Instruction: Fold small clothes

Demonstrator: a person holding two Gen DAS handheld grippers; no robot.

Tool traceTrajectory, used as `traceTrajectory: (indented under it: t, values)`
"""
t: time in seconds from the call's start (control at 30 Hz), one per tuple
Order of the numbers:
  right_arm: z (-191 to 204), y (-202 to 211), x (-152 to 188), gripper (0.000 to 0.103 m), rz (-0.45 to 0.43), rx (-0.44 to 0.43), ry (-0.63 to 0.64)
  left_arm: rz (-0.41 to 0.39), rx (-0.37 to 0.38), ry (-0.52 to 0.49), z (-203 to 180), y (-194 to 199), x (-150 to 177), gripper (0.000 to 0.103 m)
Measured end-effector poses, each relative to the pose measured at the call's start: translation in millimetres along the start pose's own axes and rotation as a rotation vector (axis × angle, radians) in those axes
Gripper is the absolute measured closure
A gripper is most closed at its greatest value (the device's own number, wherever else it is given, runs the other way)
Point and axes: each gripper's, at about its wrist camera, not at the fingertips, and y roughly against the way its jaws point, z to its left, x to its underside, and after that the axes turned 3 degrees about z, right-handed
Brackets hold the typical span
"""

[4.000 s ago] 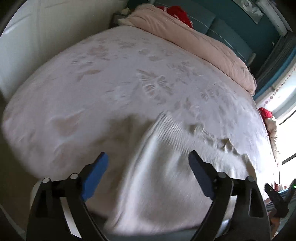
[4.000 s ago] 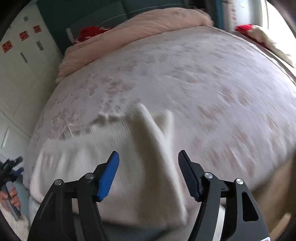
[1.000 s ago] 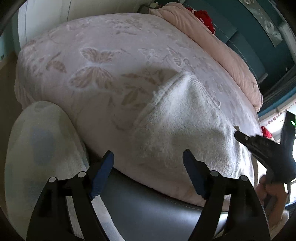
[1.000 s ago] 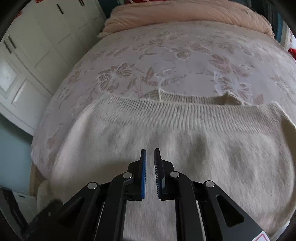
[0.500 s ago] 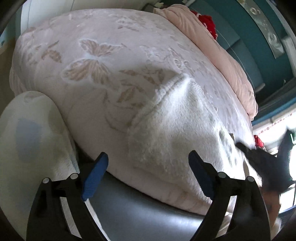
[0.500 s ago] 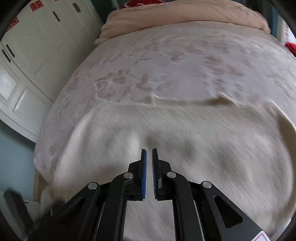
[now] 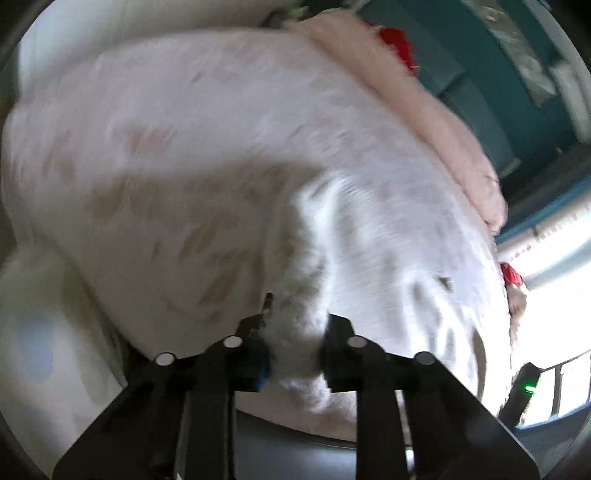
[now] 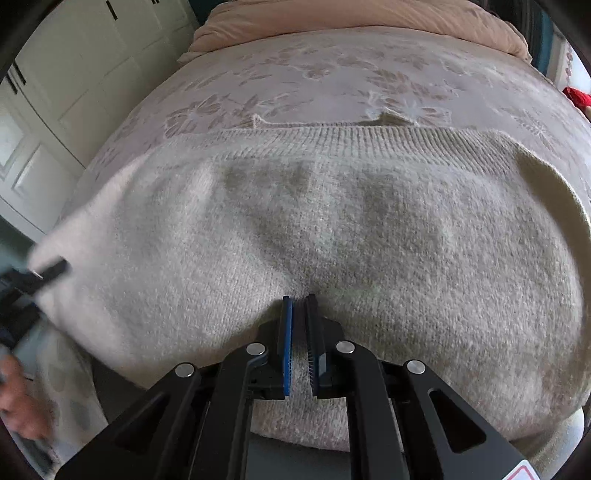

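Observation:
A cream knit sweater [image 8: 332, 221] lies spread on the near part of the bed, its ribbed hem toward the far side. My right gripper [image 8: 298, 306] is shut, pinching the sweater's near edge at its middle. My left gripper [image 7: 295, 332] is closed on a bunched corner of the same sweater [image 7: 369, 258] at its left end; the view is blurred. The left gripper also shows at the left edge of the right wrist view [image 8: 48, 271], at the sweater's corner.
The bed has a pink floral cover [image 8: 332, 74] and a peach duvet [image 8: 369, 14] at the headboard end. White wardrobe doors [image 8: 74, 74] stand to the left. A pale rug [image 7: 44, 350] lies on the floor by the bed. Red items [image 7: 400, 48] lie near the pillows.
My left gripper went from wide open in front of the sweater's corner to closed on it. My right gripper stays shut on the sweater's near edge.

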Motion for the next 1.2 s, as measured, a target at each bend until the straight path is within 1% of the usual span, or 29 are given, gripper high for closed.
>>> traceTrajectory:
  t: [0.1,0.13,0.2,0.27,0.3,0.33,0.4,0.43,0.5,0.53,0.57,0.6,0.63,0.67,0.7,0.73,0.77,0.8,0.83,0.9,0.93,1.0,1.07,1.1,1.13,1.2]
  values:
    - [-11.5,0.8,3.0,0.095,-0.015,-0.062,-0.052,-0.077,0.045,-0.176,-57.4,34.4,-5.2,0.089]
    - [-17.1,2.7,4.2,0.095,-0.019,-0.089,-0.078,-0.095,0.072,-0.242,-83.0,44.4,-3.2,0.089]
    - [-23.2,7.7,3.7,0.096,-0.028,-0.124,-0.113,-0.108,0.115,-0.331,-123.2,54.3,3.4,0.089]
    - [-33.4,18.8,5.4,0.095,-0.041,-0.168,-0.153,-0.108,0.153,-0.438,-168.9,58.4,18.0,0.089]
    - [-40.3,25.9,7.5,0.094,-0.053,-0.184,-0.173,-0.099,0.173,-0.502,-194.7,57.0,29.1,0.089]
    - [-49.3,35.0,10.2,0.093,-0.071,-0.193,-0.193,-0.089,0.183,-0.541,-210.2,53.7,37.0,0.089]
    - [-70.1,52.0,15.8,0.092,-0.1,-0.193,-0.223,-0.045,0.191,-0.629,-245.1,38.3,59.3,0.089]
    - [-81.1,59.0,19.0,0.091,-0.11,-0.189,-0.24,-0.035,0.185,-0.653,-253.9,32.1,68.2,0.089]
    - [-109.6,73.2,28.5,0.078,-0.129,-0.176,-0.288,-0.005,0.149,-0.71,-271.7,3.6,93.8,0.083]
    - [-119.1,77.4,32.4,0.075,-0.134,-0.168,-0.305,0.008,0.136,-0.735,-273.3,-6.1,103.9,0.078]
    - [-132.4,84.0,38.0,0.07,-0.142,-0.156,-0.33,0.033,0.116,-0.76,-271.8,-17.0,116.0,0.074]
    - [-140.3,87.7,41.1,0.066,-0.146,-0.153,-0.344,0.077,0.099,-0.775,-266.6,-27.8,128.5,0.071]
    - [-149.7,94.6,45.4,0.065,-0.153,-0.157,-0.361,0.105,0.099,-0.774,-260.8,-31.4,134.4,0.062]
    - [-156.1,101.9,48.7,0.061,-0.164,-0.171,-0.371,0.126,0.103,-0.765,-252.5,-32.3,139.6,0.049]
    - [-159.0,105.7,50.1,0.054,-0.169,-0.18,-0.374,0.135,0.105,-0.754,-243.4,-29.7,144.2,0.042]
    - [-160.6,110.2,50.6,0.049,-0.178,-0.196,-0.376,0.128,0.097,-0.752,-230.7,-22.9,146.8,0.033]
    - [-159.4,113.2,49.3,0.041,-0.185,-0.211,-0.374,0.117,0.084,-0.761,-220.9,-17.5,147.0,0.027]
    - [-155.9,114.8,47.0,0.037,-0.19,-0.226,-0.366,0.102,0.061,-0.773,-209.3,-12.4,146.8,0.024]
    - [-149.9,114.5,43.0,0.035,-0.188,-0.244,-0.354,0.083,0.023,-0.781,-197.2,-8.3,145.5,0.023]
    - [-141.5,113.7,38.3,0.03,-0.174,-0.28,-0.34,0.073,-0.028,-0.773,-179.3,-6.2,144.4,0.023]
    - [-136.0,110.0,29.7,0.029,-0.16,-0.299,-0.336,0.071,-0.059,-0.76,-169.4,-7.2,141.8,0.023]
    - [-118.9,104.5,18.7,0.028,-0.136,-0.323,-0.313,0.082,-0.086,-0.744,-153.5,-12.6,140.0,0.023]
    - [-104.0,106.9,11.4,0.028,-0.135,-0.302,-0.271,0.113,-0.099,-0.726,-148.1,-19.4,141.6,0.023]
    - [-97.9,111.7,11.7,0.028,-0.145,-0.281,-0.252,0.123,-0.099,-0.722,-147.1,-23.5,141.7,0.023]
    - [-88.1,119.2,9.0,0.028,-0.173,-0.245,-0.217,0.128,-0.098,-0.721,-146.4,-26.3,142.6,0.023]
    - [-74.8,127.7,0.5,0.023,-0.194,-0.218,-0.141,0.125,-0.096,-0.733,-147.3,-28.9,145.0,0.022]
